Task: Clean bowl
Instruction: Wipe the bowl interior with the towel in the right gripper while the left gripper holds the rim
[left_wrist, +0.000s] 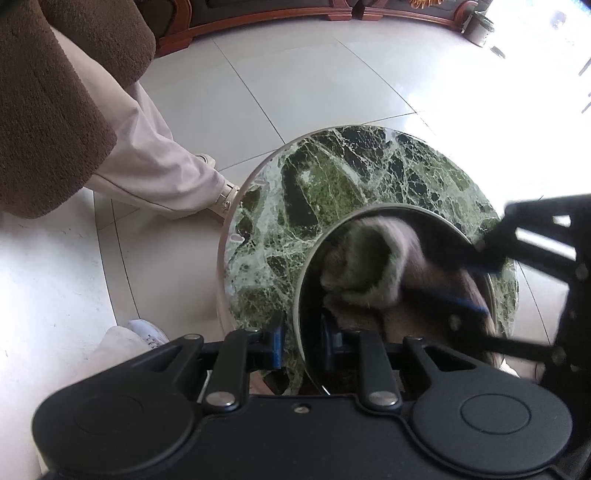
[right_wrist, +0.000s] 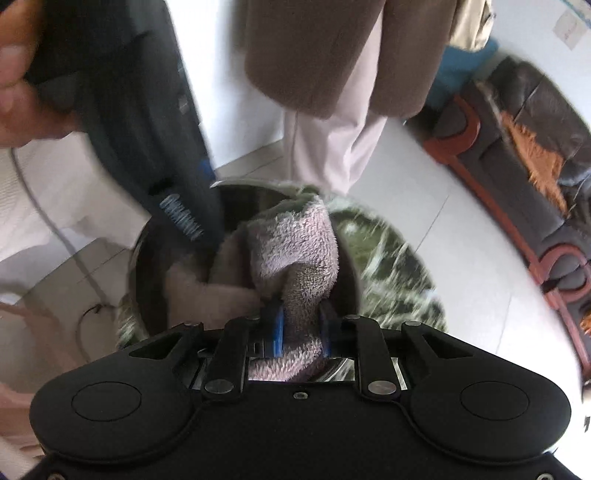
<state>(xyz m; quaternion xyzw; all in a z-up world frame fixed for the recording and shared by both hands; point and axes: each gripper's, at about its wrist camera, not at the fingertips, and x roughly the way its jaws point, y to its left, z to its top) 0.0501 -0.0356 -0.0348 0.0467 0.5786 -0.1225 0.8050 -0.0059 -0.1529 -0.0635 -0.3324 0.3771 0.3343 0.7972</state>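
A shiny steel bowl (left_wrist: 384, 218) sits on a round green marble table (left_wrist: 332, 173). My left gripper (left_wrist: 303, 341) is shut on the bowl's near rim, one blue pad outside and one inside. My right gripper (right_wrist: 301, 328) is shut on a pale pink fluffy cloth (right_wrist: 295, 243), which is pressed inside the bowl (right_wrist: 243, 199). In the left wrist view the cloth (left_wrist: 369, 258) fills the bowl, and the right gripper (left_wrist: 476, 277) reaches in from the right, blurred. In the right wrist view the left gripper (right_wrist: 177, 192) shows at the bowl's far left rim.
A person in a brown coat and pale trousers (left_wrist: 147, 162) stands by the table's left edge. White tiled floor (left_wrist: 295, 74) surrounds the table. Dark wooden furniture (right_wrist: 517, 147) stands along the room's side.
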